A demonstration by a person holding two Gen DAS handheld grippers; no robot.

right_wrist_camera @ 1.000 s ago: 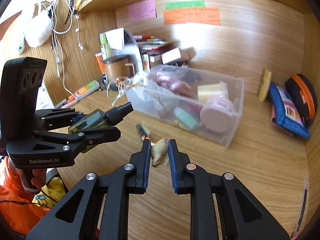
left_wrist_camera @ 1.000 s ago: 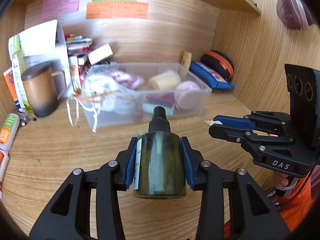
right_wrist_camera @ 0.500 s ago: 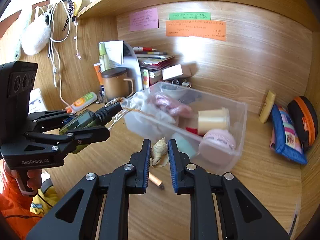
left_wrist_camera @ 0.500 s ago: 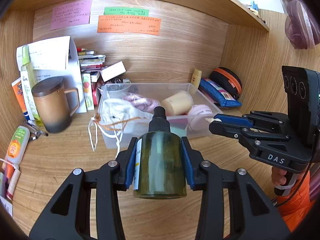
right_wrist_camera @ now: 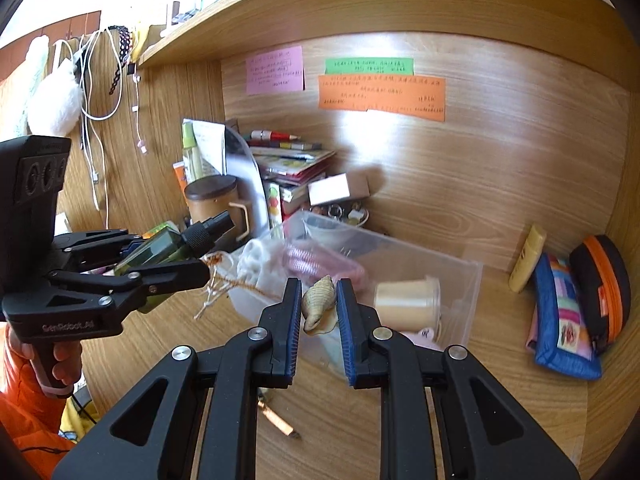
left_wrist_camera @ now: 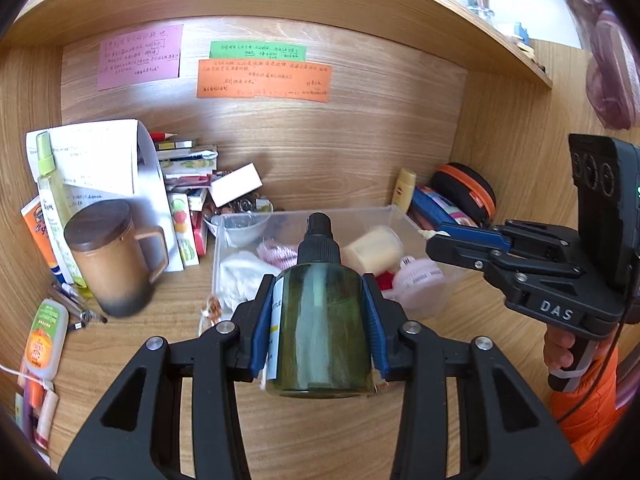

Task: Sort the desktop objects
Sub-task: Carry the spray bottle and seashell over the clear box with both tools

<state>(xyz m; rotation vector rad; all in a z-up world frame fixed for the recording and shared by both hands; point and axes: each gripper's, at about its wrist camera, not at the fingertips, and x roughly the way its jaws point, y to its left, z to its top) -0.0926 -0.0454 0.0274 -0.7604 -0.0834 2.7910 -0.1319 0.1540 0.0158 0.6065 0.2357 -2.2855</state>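
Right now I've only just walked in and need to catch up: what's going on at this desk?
A person is sorting desk clutter with two handheld grippers. The left gripper is shut on a dark green spray bottle, held above the desk. The right gripper is shut on a small seashell, held over the near edge of the clear plastic bin, which already holds a cream jar and other small items. Neither object has been dropped in yet.
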